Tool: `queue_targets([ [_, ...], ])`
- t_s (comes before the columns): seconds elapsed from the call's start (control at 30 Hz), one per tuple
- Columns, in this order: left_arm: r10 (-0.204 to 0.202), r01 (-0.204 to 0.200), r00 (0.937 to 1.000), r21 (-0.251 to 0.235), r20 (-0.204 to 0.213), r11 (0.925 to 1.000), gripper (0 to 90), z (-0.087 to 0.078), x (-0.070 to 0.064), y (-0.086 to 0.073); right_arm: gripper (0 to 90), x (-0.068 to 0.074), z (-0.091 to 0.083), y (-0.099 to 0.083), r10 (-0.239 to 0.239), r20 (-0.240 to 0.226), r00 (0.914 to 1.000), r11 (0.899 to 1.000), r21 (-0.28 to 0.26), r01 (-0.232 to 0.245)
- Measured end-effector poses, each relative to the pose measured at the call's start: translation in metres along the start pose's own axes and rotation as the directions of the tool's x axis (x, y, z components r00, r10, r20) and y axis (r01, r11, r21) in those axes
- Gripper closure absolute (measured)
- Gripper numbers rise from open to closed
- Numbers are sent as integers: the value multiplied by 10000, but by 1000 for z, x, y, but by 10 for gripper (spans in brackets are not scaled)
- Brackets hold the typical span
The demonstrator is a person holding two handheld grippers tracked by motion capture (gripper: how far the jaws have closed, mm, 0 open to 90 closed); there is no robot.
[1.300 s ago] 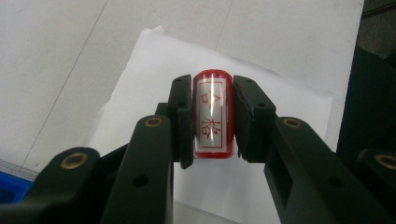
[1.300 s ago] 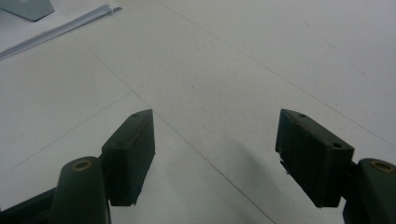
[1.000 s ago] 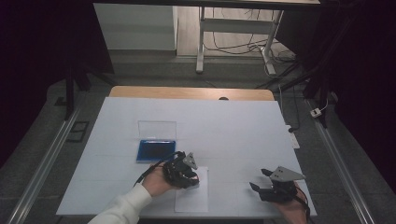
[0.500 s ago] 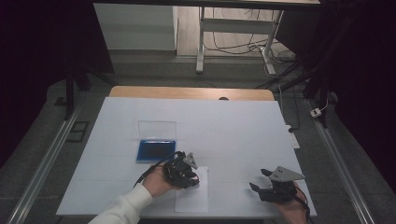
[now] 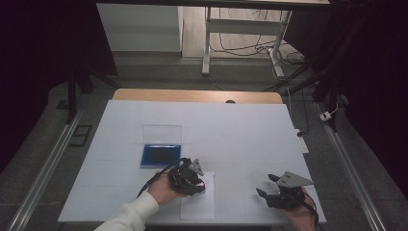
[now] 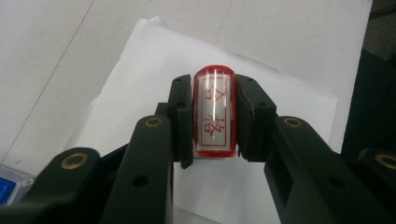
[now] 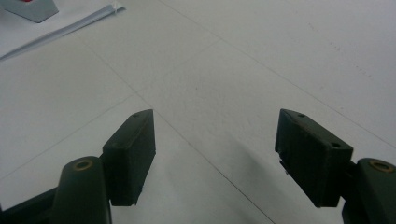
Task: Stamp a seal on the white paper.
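The far half of the table [image 5: 216, 115] lies bare, open to passage. The blue ink pad [image 5: 160, 155], with its clear lid [image 5: 161, 132] just beyond, blocks the left-centre. A sheet of paper [image 5: 198, 204] lies flat at the near edge between the 2 grippers, no obstacle.

stamp [image 6: 214, 112] underside hidden btwn claw, ink pad [image 6: 9, 186] cut off

Looked like a lab or test workroom. White-covered table [image 5: 240, 130] fenced by metal rails [image 5: 41, 173] at 9 and 3 o'clock; cables [image 5: 240, 45] trailed on bare floor at 12 o'clock beneath a frame stand [image 5: 208, 43].
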State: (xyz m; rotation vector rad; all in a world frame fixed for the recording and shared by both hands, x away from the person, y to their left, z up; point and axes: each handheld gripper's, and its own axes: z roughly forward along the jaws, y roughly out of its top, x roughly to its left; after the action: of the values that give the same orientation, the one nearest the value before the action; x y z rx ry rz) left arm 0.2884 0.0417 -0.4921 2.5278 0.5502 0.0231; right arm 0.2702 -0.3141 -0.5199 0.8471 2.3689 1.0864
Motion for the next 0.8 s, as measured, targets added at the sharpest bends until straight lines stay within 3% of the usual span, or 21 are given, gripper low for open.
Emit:
queue_targets([
  [0.8, 83, -84, 9999, -54, -72, 10000, 704, 2, -1, -1, 285, 0, 0, 0, 30, 19, 10000, 10000, -37, -30],
])
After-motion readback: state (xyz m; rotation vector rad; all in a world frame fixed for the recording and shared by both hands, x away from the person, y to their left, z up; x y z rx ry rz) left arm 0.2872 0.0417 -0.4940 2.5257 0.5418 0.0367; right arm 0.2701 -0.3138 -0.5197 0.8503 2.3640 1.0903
